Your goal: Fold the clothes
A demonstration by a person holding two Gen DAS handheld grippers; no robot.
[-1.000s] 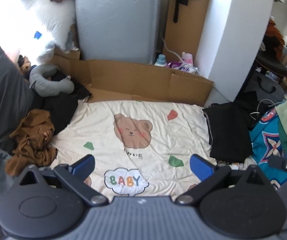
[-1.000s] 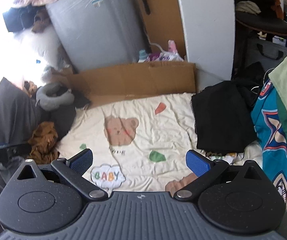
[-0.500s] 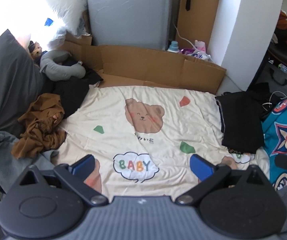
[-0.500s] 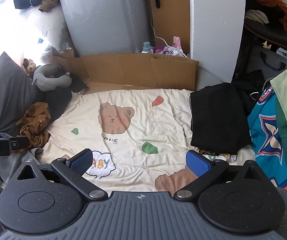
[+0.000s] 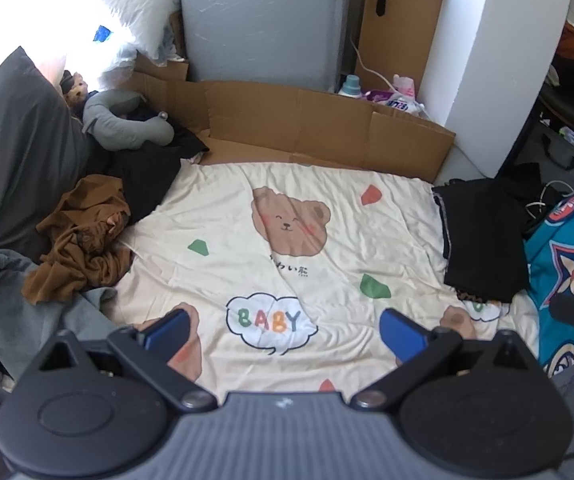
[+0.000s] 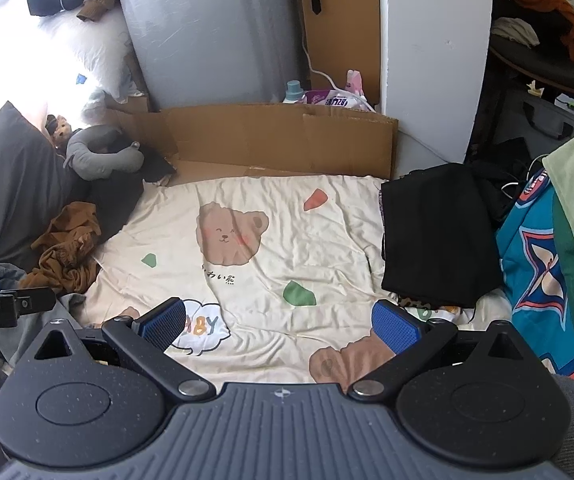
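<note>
Both the left gripper (image 5: 283,330) and right gripper (image 6: 283,322) hang wide and empty over the cream bear-print blanket (image 5: 327,240). A folded black garment (image 6: 435,236) lies centre right; a crumpled brown garment (image 5: 83,236) waits centre left. Judged between folds, fetching it comes next.

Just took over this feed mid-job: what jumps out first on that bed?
The cream bear-print blanket fills the middle, spread flat. A crumpled brown garment lies heaped at its left edge, and folded black clothes are stacked on its right edge. Both the left gripper and right gripper are open, holding nothing.
</note>
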